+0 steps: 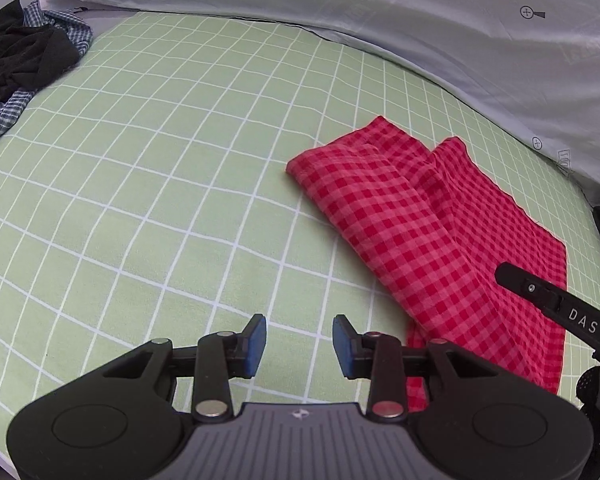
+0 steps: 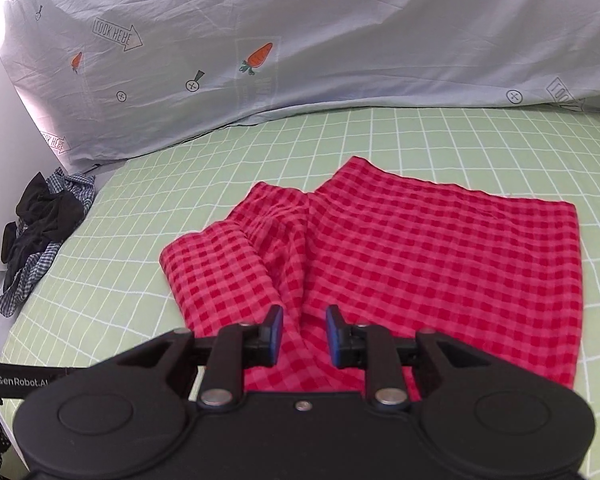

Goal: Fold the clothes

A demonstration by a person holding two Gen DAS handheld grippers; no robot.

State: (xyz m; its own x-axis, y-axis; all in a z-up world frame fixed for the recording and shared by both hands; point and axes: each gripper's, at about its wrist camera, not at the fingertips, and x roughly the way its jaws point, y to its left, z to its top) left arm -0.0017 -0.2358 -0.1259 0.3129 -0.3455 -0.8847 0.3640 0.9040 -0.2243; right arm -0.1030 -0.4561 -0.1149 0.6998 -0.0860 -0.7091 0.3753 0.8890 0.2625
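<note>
A red-and-pink checked garment (image 2: 420, 256) lies flat on the green grid sheet (image 2: 148, 240), with a bunched fold on its left side. It also shows in the left wrist view (image 1: 432, 232), to the right. My left gripper (image 1: 299, 346) is open and empty over bare sheet, left of the garment's near edge. My right gripper (image 2: 303, 334) is open and empty, hovering over the garment's near edge. Part of the right gripper's body shows in the left wrist view (image 1: 560, 308).
A pile of dark and blue-checked clothes (image 1: 24, 64) lies at the far left of the bed, seen also in the right wrist view (image 2: 44, 224). A pale blue carrot-print cloth (image 2: 300, 40) rises along the back. A white panel (image 2: 0, 152) stands at left.
</note>
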